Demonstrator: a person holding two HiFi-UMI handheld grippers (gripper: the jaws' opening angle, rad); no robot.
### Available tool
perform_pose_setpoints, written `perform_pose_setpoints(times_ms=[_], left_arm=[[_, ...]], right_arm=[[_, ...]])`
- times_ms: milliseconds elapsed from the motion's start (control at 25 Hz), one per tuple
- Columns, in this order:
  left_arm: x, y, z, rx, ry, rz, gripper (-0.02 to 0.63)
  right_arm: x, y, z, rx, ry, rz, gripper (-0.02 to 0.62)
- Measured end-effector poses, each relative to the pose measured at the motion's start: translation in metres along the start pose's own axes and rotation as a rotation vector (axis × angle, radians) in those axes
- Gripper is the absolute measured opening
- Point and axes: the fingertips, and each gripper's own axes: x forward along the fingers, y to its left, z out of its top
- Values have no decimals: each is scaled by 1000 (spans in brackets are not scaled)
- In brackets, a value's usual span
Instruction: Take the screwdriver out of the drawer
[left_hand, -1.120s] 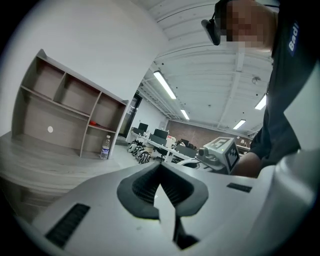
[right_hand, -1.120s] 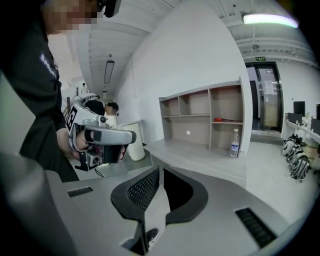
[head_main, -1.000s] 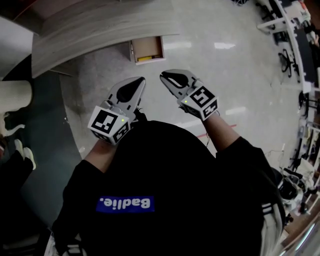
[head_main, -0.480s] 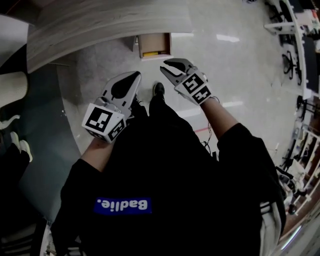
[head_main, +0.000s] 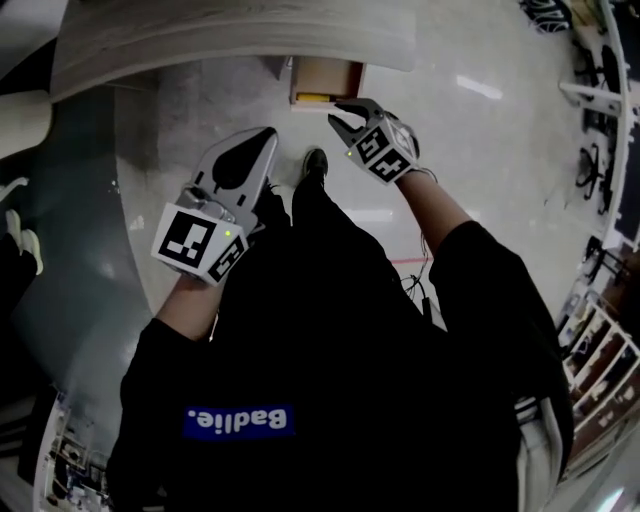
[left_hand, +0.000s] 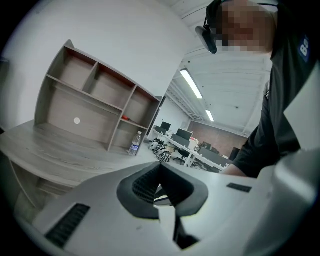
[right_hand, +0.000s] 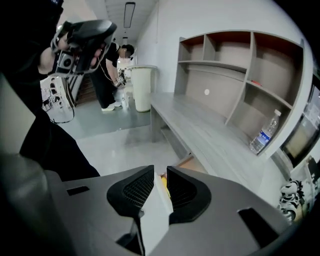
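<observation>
The drawer (head_main: 326, 74) is standing pulled out from under the pale wood tabletop (head_main: 200, 40) at the top centre of the head view. A yellow-handled screwdriver (head_main: 313, 98) is lying inside it, along the near edge, and the rest of the drawer is showing bare brown board.

The right hand-held gripper (head_main: 338, 110) is hovering just below the drawer with its jaws spread a little and nothing between them. In the right gripper view the yellow is showing through that gap.

The left hand-held gripper (head_main: 268, 133) is hanging lower left, well apart from the drawer, with its jaw tips pressed together on nothing.

A water bottle (right_hand: 264, 132) is standing on the tabletop beside the shelf unit (right_hand: 240, 65).
</observation>
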Motion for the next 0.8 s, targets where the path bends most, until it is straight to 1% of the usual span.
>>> perform_pose_setpoints(times_ms=[200,400,600,800], left_arm=[[11,11,-7,-24,-10,59,-3],[13,22,-17,-48,-13,99,-3],[12,36,-32,-65,-7,124,-3],[13,43,-44,-89,-2,136,-3]], right_arm=[[45,-17,-29,-93,83,29,100],[87,-22,-56,-182,167,73,100],[127,-21,-81,-235,246,118,100],[151,-23,-98,-230,295,144,100]])
